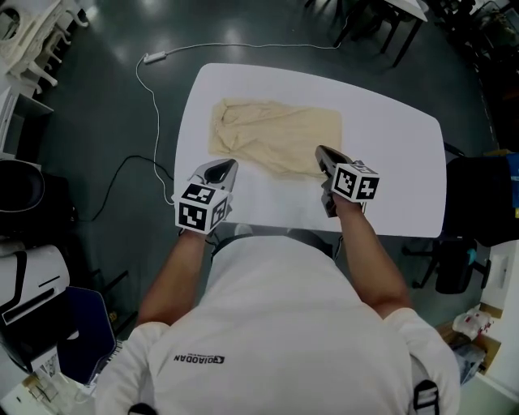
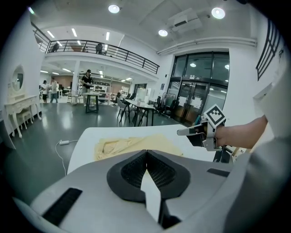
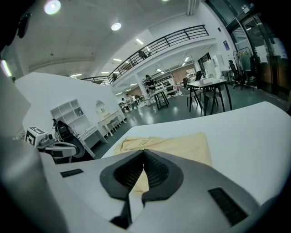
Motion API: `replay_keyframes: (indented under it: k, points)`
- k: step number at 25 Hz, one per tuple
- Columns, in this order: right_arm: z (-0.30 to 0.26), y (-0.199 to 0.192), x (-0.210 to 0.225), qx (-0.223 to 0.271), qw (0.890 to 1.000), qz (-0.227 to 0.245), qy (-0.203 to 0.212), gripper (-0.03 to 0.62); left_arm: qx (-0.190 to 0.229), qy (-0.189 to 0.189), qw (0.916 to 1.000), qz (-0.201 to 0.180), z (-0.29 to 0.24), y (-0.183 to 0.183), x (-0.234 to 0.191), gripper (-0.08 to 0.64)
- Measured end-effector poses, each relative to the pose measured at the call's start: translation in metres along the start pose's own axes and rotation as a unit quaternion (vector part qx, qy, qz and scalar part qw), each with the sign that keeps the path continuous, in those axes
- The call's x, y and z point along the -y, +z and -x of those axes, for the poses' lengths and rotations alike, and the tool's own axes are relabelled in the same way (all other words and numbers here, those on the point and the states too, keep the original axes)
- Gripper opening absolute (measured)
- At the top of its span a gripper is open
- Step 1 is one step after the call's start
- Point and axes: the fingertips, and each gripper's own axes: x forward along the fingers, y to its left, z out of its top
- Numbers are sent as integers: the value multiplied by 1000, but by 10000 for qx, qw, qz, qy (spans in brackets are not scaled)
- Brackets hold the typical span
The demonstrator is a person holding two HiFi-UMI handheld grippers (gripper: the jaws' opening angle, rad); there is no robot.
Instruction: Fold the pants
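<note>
Cream pants [image 1: 276,134] lie folded into a rough rectangle on the far left part of the white table [image 1: 397,154]. My left gripper [image 1: 226,165] hovers near the table's front left, just short of the pants' near edge; its jaws meet with nothing between them. My right gripper [image 1: 322,151] is over the pants' near right corner, shut and empty too. In the left gripper view the pants [image 2: 132,144] lie ahead of the closed jaws [image 2: 146,153], and the right gripper [image 2: 182,132] shows at the right. The right gripper view shows the pants [image 3: 182,143] beyond its closed jaws [image 3: 144,152].
A white cable with a power strip [image 1: 154,57] runs over the dark floor left of the table. A black chair [image 1: 478,203] stands at the table's right end. Dark chairs and tables [image 1: 381,24] stand beyond. White and black equipment [image 1: 32,284] sits at the left.
</note>
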Motion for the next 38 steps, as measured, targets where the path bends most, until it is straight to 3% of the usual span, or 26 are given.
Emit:
replay_keyframes:
  k: [13,19,23,30,34,38]
  points:
    - [22,-8,110,-53,9983,-403,-412,20,-257,-148,9993,-220,-54,21,58,28]
    - [6,-14,162,-157,9950,-684,-709,24,-407,38,9989,-247,-65,27,71,28]
    - [-16,-26,197,-385,9911,-1024,-765,110,-524,232,9982,-167,-70,27,77,28]
    - [-43,-54,218,-757,9791,-1816,-509,179,-652,534,9962,211,-65,13,89,28]
    - [-50,-59,220,-857,9798,-1754,-443,184,-658,772,9940,408,-59,5,96,28]
    - [-52,-61,223,-1132,9842,-1202,-637,144,-610,963,9924,467,-56,4,105,28]
